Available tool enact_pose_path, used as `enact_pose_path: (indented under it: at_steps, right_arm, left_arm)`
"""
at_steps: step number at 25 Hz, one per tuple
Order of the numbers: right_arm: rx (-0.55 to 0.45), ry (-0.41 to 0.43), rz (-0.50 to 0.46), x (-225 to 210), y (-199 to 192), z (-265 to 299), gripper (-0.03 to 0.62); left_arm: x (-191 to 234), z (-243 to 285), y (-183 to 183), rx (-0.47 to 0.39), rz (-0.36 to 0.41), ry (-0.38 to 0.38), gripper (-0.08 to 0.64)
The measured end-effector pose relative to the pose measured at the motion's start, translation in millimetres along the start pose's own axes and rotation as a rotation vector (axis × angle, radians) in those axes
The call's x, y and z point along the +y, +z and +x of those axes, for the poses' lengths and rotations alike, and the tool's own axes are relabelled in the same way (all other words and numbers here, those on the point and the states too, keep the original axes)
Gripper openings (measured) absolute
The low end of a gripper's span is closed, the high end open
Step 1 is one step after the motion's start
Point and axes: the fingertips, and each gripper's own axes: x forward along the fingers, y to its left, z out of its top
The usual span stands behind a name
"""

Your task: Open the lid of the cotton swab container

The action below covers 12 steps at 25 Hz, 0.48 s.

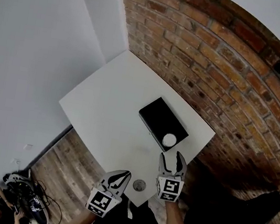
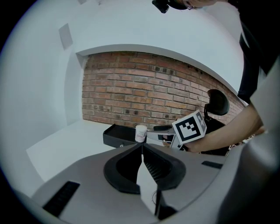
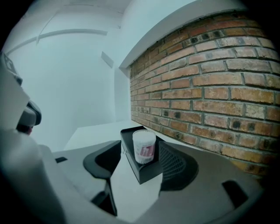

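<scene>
The left gripper [image 1: 126, 173] is hovering over the surface's [image 1: 108, 109] near edge, its fingers [image 2: 153, 165] pressing together on nothing. The right gripper [image 1: 171, 157] is holding its fingers [image 3: 175, 164] spread wide, touching nothing. The container [image 3: 144, 146] is standing upright just beyond their tips, in line with the gap between them, in the near corner of a black tray [image 1: 156, 114]. A brick wall [image 1: 216, 68] is running behind the surface.

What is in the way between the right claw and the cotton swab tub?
Nothing visible. The open right claw points straight at the cotton swab container in the black tray's near corner; only the tray's low wall sits below it.
</scene>
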Motion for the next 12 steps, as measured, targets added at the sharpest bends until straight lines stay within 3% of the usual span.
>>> enact_pose_path:
  at_steps: [8,12]
  right_arm:
    - [0.042,-0.001,0.021,-0.8,-20.8,24.6,0.264]
    - [0.024,-0.047,0.004,-8.6,-24.1,35.9,0.262]
  left_arm:
    - [2.8,-0.4,-6.3,0.018,0.001,-0.001,0.023]
    - [8.4,-1.6,-8.1,0.023,0.004,0.007,0.023]
